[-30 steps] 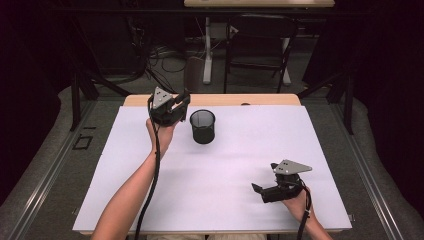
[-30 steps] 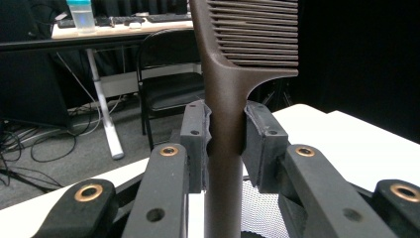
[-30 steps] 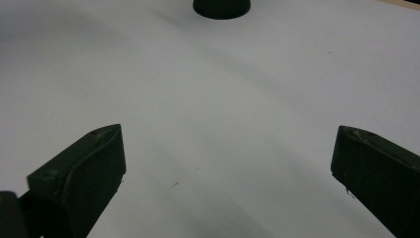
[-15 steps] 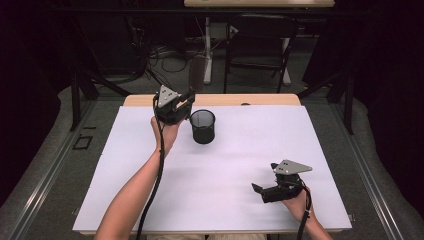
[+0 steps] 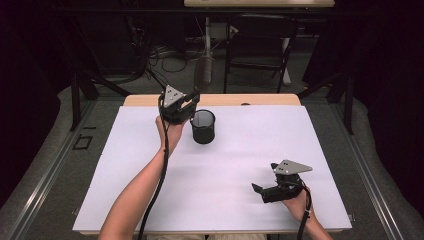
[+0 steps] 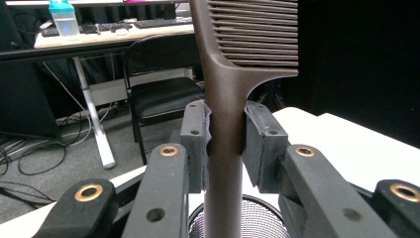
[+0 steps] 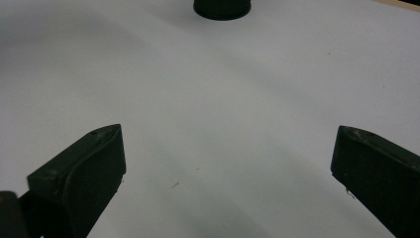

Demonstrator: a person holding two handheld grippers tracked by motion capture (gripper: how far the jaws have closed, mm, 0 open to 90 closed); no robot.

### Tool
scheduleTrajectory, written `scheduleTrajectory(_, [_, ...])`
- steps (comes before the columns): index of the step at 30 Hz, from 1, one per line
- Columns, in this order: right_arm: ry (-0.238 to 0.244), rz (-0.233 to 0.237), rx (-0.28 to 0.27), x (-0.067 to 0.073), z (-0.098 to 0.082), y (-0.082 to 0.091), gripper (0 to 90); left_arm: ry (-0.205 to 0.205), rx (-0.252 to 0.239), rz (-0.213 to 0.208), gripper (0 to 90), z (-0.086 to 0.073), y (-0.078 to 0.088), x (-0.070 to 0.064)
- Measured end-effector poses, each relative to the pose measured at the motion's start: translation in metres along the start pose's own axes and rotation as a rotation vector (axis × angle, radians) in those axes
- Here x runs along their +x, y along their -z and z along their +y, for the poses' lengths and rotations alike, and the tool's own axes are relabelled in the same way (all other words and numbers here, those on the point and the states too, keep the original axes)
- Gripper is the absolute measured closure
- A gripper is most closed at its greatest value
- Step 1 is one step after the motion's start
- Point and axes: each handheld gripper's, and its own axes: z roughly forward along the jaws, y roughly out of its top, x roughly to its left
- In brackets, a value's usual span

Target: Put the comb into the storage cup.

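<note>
My left gripper (image 5: 189, 104) is raised at the back of the table, just left of a black mesh cup (image 5: 203, 126). It is shut on the handle of a brown comb (image 6: 223, 99), which stands upright with its teeth at the top. In the high view the comb (image 5: 203, 75) rises above the gripper. The left gripper view has the cup's rim (image 6: 247, 215) directly below the comb's handle, between the pads (image 6: 194, 139). My right gripper (image 5: 264, 179) rests low near the front right of the white table sheet (image 5: 240, 160), open with nothing between its jaws (image 7: 228, 163).
The cup's base (image 7: 222, 7) lies far ahead of the right gripper across bare white sheet. Beyond the table's wooden back edge (image 5: 260, 100) stand a black chair (image 6: 158, 94), desk legs and loose cables on the floor.
My left gripper, with the comb in it, has drifted slightly to the right, closer to the mesh cup. The right gripper has stayed where it was.
</note>
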Motion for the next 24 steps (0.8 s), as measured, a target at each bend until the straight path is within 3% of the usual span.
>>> scheduleTrajectory(24, [0.004,0.005,0.001,0.000,0.000,0.000,0.0,-0.015,0.018,-0.035,72.5,-0.006,-0.014,-0.006])
